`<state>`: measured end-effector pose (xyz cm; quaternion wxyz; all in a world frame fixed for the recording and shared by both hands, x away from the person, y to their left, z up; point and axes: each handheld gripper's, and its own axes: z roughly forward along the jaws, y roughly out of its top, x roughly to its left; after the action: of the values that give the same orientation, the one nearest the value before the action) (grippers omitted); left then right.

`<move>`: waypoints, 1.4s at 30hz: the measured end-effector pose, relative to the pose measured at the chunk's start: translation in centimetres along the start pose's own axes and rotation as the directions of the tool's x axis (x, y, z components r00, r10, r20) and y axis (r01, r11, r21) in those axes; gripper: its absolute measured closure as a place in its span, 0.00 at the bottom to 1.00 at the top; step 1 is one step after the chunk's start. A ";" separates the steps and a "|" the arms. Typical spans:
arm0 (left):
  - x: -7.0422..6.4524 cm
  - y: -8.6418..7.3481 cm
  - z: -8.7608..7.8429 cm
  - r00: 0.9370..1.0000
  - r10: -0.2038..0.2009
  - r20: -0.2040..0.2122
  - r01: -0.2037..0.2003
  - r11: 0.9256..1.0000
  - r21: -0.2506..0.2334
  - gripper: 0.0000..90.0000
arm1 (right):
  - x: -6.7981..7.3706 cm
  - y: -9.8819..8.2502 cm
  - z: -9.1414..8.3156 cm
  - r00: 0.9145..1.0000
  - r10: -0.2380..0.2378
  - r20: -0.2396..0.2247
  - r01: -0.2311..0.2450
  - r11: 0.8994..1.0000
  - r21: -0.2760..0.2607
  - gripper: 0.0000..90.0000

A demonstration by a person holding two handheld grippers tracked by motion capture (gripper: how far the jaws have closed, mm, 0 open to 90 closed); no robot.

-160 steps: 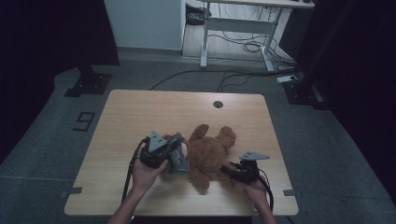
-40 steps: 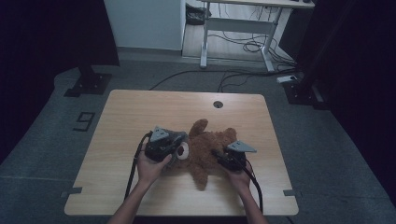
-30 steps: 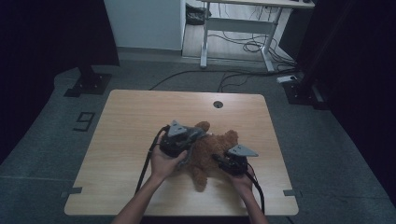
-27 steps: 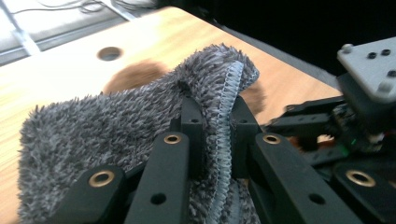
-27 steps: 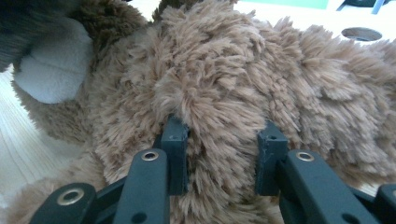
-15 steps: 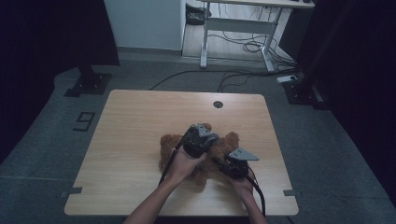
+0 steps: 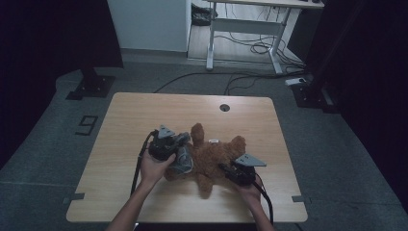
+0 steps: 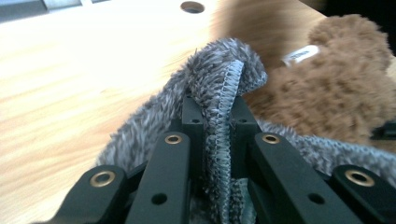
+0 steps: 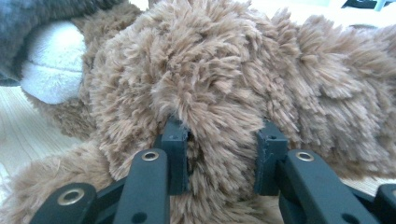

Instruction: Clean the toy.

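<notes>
Wooden table (image 7: 144,120), left gripper (image 8: 212,112) jaws clamped on grey cloth (image 8: 219,74) edge between them, right gripper (image 9: 219,154) jaws pinching brown teddy bear (image 9: 210,79) fur.

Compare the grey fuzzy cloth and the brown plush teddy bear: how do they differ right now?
The grey fuzzy cloth is thin, with a stitched hem, pinched in the left tongs; the brown plush teddy bear is bulky and long-furred, gripped by the right tongs. The cloth is smaller and drapes over the bear's head end; the bear sprawls on the wooden table. Both are soft.
</notes>
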<state>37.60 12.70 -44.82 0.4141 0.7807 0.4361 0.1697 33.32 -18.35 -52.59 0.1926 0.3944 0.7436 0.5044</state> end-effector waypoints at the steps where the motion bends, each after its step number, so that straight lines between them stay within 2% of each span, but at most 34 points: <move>1: 0.5 -0.2 0.0 1.000 -0.015 0.001 0.015 1.000 0.006 0.90 | 0.0 0.0 0.0 1.000 0.000 -0.001 0.000 1.000 0.000 0.71; 4: 1.9 -0.9 0.3 0.998 -0.061 0.001 0.061 0.998 0.010 0.90 | 0.1 0.0 0.1 1.000 -0.003 0.004 0.003 1.000 -0.002 0.71; 8: 3.0 -1.3 0.2 0.997 -0.065 -0.041 0.066 0.997 0.025 0.90 | 0.1 0.0 0.1 1.000 -0.005 0.007 0.005 1.000 -0.003 0.71; 11: 4.2 -2.6 0.1 0.994 -0.076 -0.081 0.081 0.995 0.054 0.90 | 0.1 0.0 0.1 1.000 -0.001 0.006 0.001 1.000 -0.003 0.71; 16: 5.7 -4.7 0.5 0.991 -0.120 -0.058 0.125 0.988 0.093 0.90 | -0.1 0.0 0.1 1.000 0.007 0.003 -0.007 1.000 -0.001 0.72; 19: 5.6 -4.8 0.5 0.990 -0.133 -0.044 0.137 0.987 0.081 0.90 | -0.1 0.0 0.1 1.000 0.009 0.003 -0.009 1.000 -0.001 0.72; 23: 4.4 -3.1 -0.5 0.995 -0.090 -0.048 0.092 0.995 0.029 0.90 | -0.2 0.0 0.1 1.000 0.018 0.003 -0.018 1.000 -0.004 0.72; 26: 2.9 -1.5 -1.1 0.998 -0.043 -0.045 0.043 0.999 -0.009 0.90 | -0.3 0.0 0.1 1.000 0.018 0.001 -0.018 1.000 -0.003 0.72; 29: 0.9 0.3 -1.2 1.000 0.005 -0.016 -0.005 1.000 -0.030 0.91 | -0.2 0.0 0.1 1.000 0.018 0.002 -0.018 1.000 -0.003 0.72; 32: -1.6 2.1 -0.2 0.998 0.055 0.020 -0.054 0.998 -0.035 0.91 | -0.2 0.0 0.1 1.000 0.019 0.002 -0.019 1.000 -0.004 0.71; 35: -4.6 3.7 1.8 0.992 0.120 0.041 -0.119 0.993 -0.008 0.91 | -0.2 0.0 0.1 1.000 0.019 0.001 -0.019 1.000 -0.005 0.71; 38: -6.7 4.3 3.8 0.984 0.175 0.035 -0.176 0.983 0.049 0.90 | -0.3 0.0 0.1 1.000 0.018 0.000 -0.018 1.000 -0.004 0.71; 39: -7.1 4.3 4.6 0.981 0.194 0.022 -0.195 0.978 0.076 0.90 | -0.3 -0.1 0.1 1.000 0.019 -0.001 -0.019 1.000 -0.005 0.71; 42: -7.1 3.5 6.0 0.980 0.200 0.000 -0.199 0.972 0.125 0.90 | -0.3 -0.1 0.1 1.000 0.022 -0.003 -0.022 1.000 -0.007 0.71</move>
<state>39.28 2.95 -44.94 0.3427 0.8437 0.3679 0.1880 33.53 -18.58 -52.73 0.1876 0.4010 0.7377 0.5097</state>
